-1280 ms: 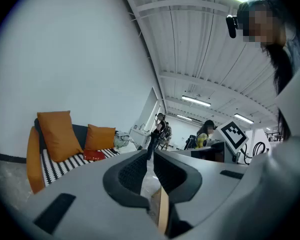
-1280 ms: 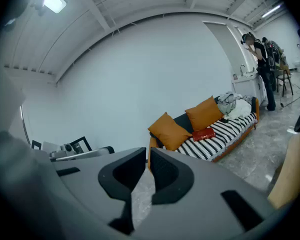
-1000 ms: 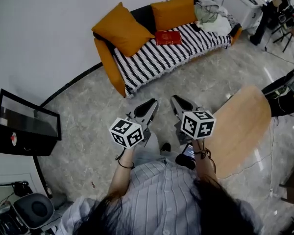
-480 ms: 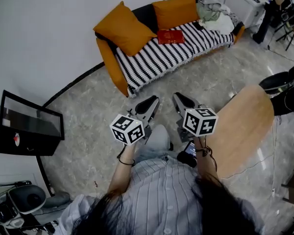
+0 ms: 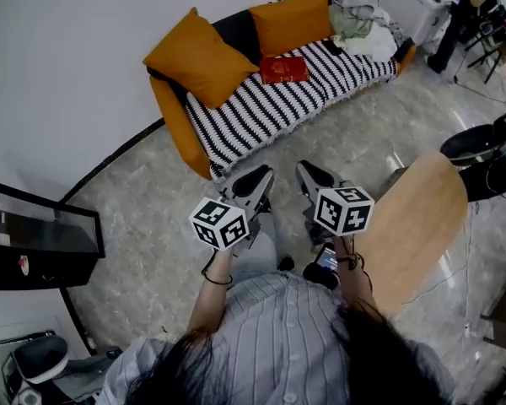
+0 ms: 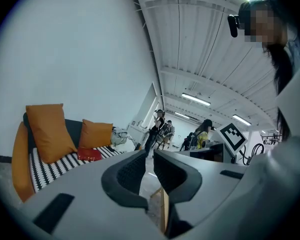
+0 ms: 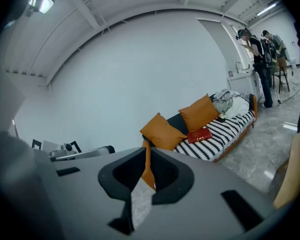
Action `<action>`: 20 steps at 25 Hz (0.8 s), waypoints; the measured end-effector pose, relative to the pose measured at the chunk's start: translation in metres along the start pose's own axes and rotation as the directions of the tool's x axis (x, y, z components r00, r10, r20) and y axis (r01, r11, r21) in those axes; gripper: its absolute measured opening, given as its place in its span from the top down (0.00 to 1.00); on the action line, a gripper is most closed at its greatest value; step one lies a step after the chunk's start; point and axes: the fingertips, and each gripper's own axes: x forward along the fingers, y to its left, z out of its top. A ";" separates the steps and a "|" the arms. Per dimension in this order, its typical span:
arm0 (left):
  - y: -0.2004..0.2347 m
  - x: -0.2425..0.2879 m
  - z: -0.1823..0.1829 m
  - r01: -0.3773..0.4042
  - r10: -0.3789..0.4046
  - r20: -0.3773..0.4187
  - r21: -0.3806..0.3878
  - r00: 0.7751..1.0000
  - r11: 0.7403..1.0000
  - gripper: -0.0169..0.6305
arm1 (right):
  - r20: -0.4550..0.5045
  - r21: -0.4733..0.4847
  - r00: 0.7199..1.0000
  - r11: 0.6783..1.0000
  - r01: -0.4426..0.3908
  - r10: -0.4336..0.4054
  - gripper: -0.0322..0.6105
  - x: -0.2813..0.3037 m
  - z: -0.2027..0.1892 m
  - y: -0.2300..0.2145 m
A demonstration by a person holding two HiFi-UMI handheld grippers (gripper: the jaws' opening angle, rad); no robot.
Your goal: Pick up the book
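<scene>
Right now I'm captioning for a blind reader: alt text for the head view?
A red book lies on a striped sofa beside orange cushions, across the floor from the person's left tool and right tool, both shut and empty.

Striped sofa [image 5: 278, 99] on marble floor [image 5: 152, 218]

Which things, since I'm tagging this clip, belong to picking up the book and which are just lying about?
Job in hand:
red book, lying on the striped sofa
left hand-held gripper and right hand-held gripper, both shut, empty, well short of the book

Lying about:
orange cushions
heap of clothes
round wooden table
black screen
</scene>
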 end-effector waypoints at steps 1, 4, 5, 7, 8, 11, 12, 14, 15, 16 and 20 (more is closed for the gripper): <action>0.009 0.008 0.004 0.005 -0.005 -0.006 0.006 1.000 1.000 0.91 | 0.005 0.010 1.000 1.000 -0.002 0.002 0.89 0.010 0.007 -0.004; 0.046 0.034 0.018 0.013 -0.013 -0.025 0.015 1.000 1.000 0.91 | 0.003 0.022 1.000 1.000 0.008 -0.008 0.89 0.048 0.025 -0.018; 0.060 0.042 0.025 0.013 -0.013 -0.028 0.015 1.000 1.000 0.91 | -0.003 0.025 1.000 1.000 0.013 -0.013 0.89 0.061 0.031 -0.023; 0.086 0.057 0.040 0.015 -0.014 -0.031 0.015 0.999 1.000 0.91 | -0.007 0.036 1.000 0.999 0.022 -0.022 0.89 0.087 0.045 -0.029; 0.099 0.066 0.049 0.016 -0.016 -0.031 0.014 0.999 1.000 0.91 | -0.006 0.042 1.000 0.999 0.026 -0.026 0.89 0.099 0.053 -0.033; 0.132 0.090 0.072 0.025 -0.024 -0.032 0.013 0.999 1.000 0.91 | 0.005 0.066 0.999 0.997 0.037 -0.037 0.89 0.134 0.078 -0.043; 0.142 0.097 0.077 0.029 -0.029 -0.034 0.010 0.999 1.000 0.91 | 0.008 0.078 0.999 0.996 0.037 -0.038 0.89 0.144 0.085 -0.046; 0.159 0.109 0.084 0.037 -0.037 -0.039 0.001 0.999 0.999 0.91 | 0.007 0.104 0.999 0.994 0.036 -0.037 0.89 0.163 0.093 -0.051; 0.167 0.115 0.087 0.039 -0.039 -0.042 -0.004 0.998 0.999 0.91 | 0.003 0.113 0.999 0.993 0.037 -0.037 0.89 0.172 0.096 -0.053; 0.175 0.120 0.089 0.040 -0.040 -0.045 -0.008 0.998 0.999 0.91 | -0.002 0.116 0.999 0.992 0.039 -0.040 0.89 0.180 0.099 -0.055; 0.203 0.138 0.099 0.050 -0.049 -0.066 0.012 0.997 0.999 0.91 | -0.014 0.115 0.998 0.992 0.058 -0.057 0.89 0.211 0.108 -0.062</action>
